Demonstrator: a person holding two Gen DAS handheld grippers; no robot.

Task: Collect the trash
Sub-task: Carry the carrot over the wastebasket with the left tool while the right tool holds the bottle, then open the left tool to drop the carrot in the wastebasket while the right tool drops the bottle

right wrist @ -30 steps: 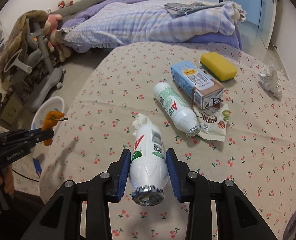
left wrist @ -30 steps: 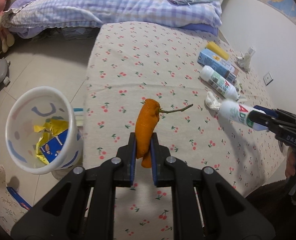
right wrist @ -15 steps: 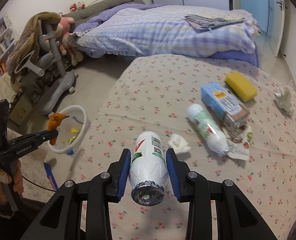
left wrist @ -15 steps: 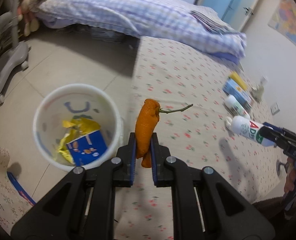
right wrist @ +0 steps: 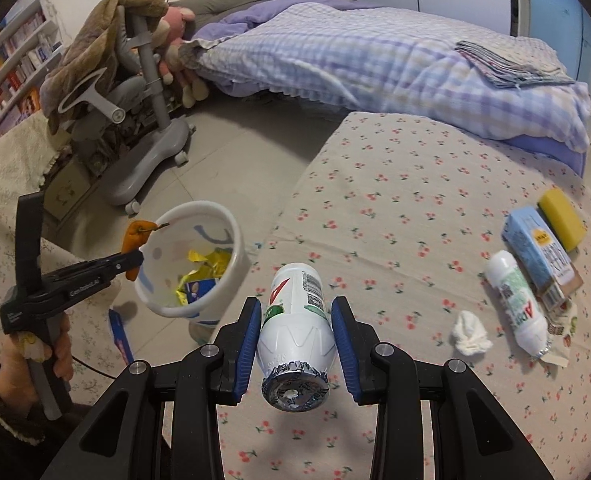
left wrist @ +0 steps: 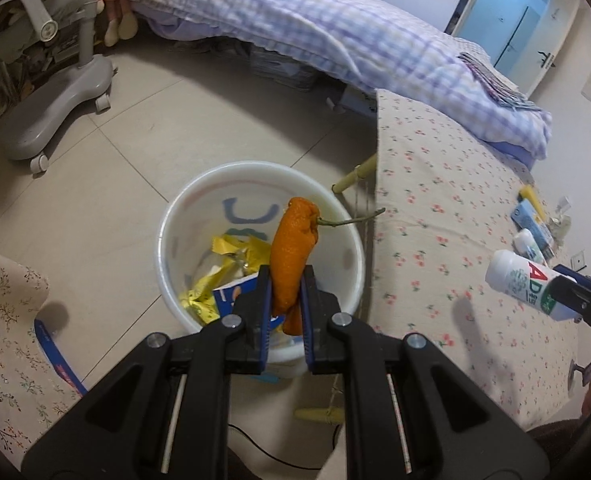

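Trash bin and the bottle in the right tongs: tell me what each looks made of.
Trash bin: glossy white plastic, apparently; smooth moulded rim, printed blue marks inside.
Bottle: white plastic with a printed label, likely; crinkled silver foil seal on its mouth.

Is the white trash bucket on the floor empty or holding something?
Holding something: the white trash bucket contains crumpled yellow wrappers and a blue carton.

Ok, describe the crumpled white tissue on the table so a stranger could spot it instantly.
Find the cherry-print table beside the bed. Near its front right lies a white bottle; the tissue sits just left of that bottle's foil end, the only soft, crumpled wad there.
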